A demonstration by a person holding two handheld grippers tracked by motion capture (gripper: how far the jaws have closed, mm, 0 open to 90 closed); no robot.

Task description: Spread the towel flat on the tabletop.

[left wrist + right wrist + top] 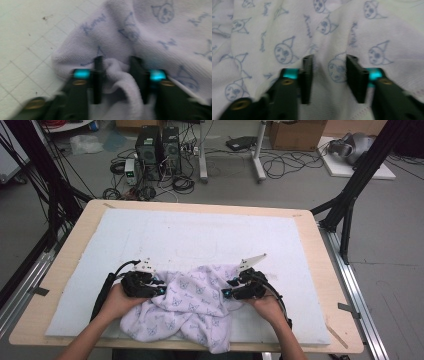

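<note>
left gripper (159,288) is sitting at the left edge of the crumpled towel (187,307), jaws pointing toward the middle of the cloth. in the left gripper view a raised fold of the towel (117,75) is standing between its two black jaws, touching the inner face of at least the left one; the jaws are set narrow and appear to be pinching that fold, though the frame is blurred.

right gripper (229,289) is sitting at the right edge of the same towel, facing the left one across the cloth. in the right gripper view its jaws are standing a little apart with the printed fabric (332,37) lying in the gap; cannot tell whether the pads are pressing on the cloth or only resting over it.

towel is pale lilac-white with blue cat-face prints, lying bunched on the near half of the white mat (200,235), its lower corner hanging over the near edge of the mat. mat is covering most of the wooden surface (70,245). person's left hand (117,302) and right hand (265,307) are each gripping a gripper from behind, forearms coming in from the bottom of the high view.
</note>
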